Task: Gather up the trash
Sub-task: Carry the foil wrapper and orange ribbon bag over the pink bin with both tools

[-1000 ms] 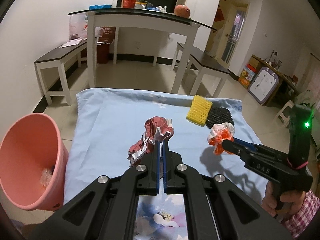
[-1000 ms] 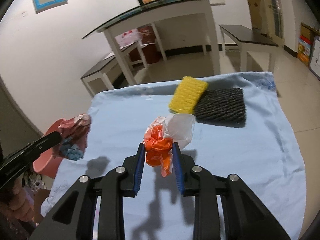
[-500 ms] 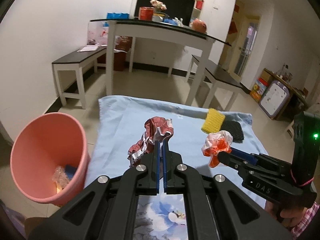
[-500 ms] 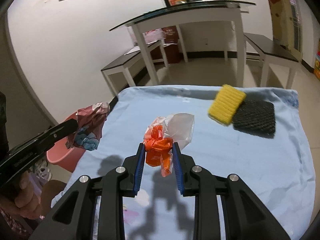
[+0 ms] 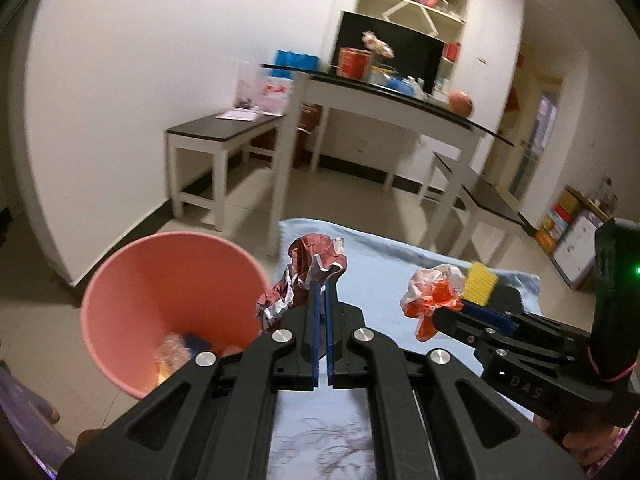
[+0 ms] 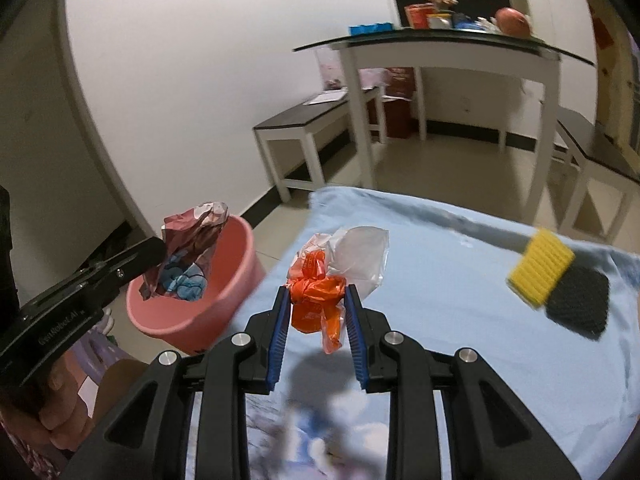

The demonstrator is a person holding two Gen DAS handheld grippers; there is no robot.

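Observation:
My left gripper [image 5: 322, 290] is shut on a crumpled red and silver wrapper [image 5: 310, 262] and holds it in the air by the right rim of the pink bin [image 5: 132, 300]. From the right wrist view the wrapper [image 6: 192, 236] hangs over the bin [image 6: 236, 256]. My right gripper [image 6: 316, 298] is shut on an orange and white plastic bag [image 6: 320, 304], held above the blue cloth [image 6: 460, 280] near its left edge. The bag also shows in the left wrist view [image 5: 432, 296]. The bin holds some trash [image 5: 180, 350].
A yellow sponge [image 6: 540, 266] and a black scrub pad [image 6: 578, 304] lie at the cloth's far right. A white table [image 6: 448, 60] and low benches [image 6: 312, 124] stand behind. The bin stands on the floor left of the cloth.
Both grippers have swung left toward the pink bin with their loads. The wrapper now hangs at the bin's rim, and the bag has reached the cloth's left edge.

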